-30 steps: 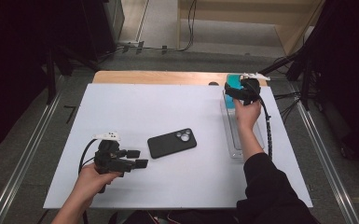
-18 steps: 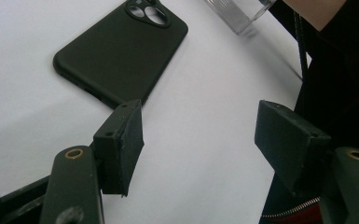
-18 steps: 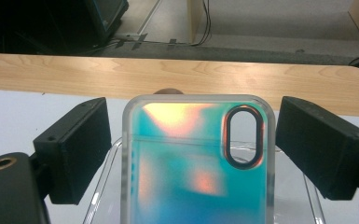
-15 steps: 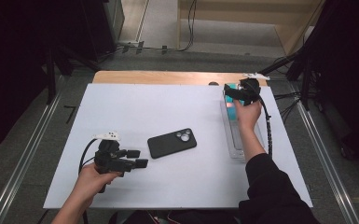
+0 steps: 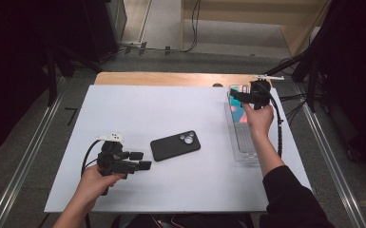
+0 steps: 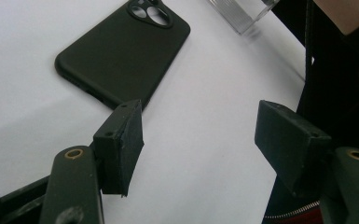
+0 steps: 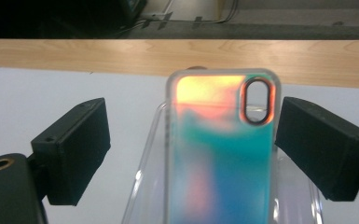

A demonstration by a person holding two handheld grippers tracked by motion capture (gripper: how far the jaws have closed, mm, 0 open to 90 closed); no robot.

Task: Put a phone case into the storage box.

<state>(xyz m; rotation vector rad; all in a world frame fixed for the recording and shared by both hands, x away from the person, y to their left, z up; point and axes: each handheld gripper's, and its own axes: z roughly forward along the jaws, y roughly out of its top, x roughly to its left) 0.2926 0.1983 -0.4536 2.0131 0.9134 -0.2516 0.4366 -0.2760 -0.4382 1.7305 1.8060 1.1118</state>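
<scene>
A black phone (image 5: 176,146) lies camera side up in the middle of the white table (image 5: 171,109). My left gripper (image 5: 140,160) rests just left of it, open and empty. In the left gripper view the phone (image 6: 121,51) lies beyond the spread jaws of that gripper (image 6: 200,140). My right gripper (image 5: 235,99) hovers over the far end of a clear tray (image 5: 242,142). An iridescent teal and orange phone case (image 7: 224,154) stands in the tray between the jaws of my right gripper (image 7: 191,149). A wide gap separates the left pad from the case, so the gripper is open.
The tray's clear rim (image 7: 144,154) runs along the table's right side. A wooden strip (image 5: 171,78) borders the far edge. A dark sleeve (image 6: 340,70) is close on the right in the left gripper view. Cables trail on the floor behind the table.
The right hand has risen slightly above the tray's far end. The left hand and the black phone have kept still.
</scene>
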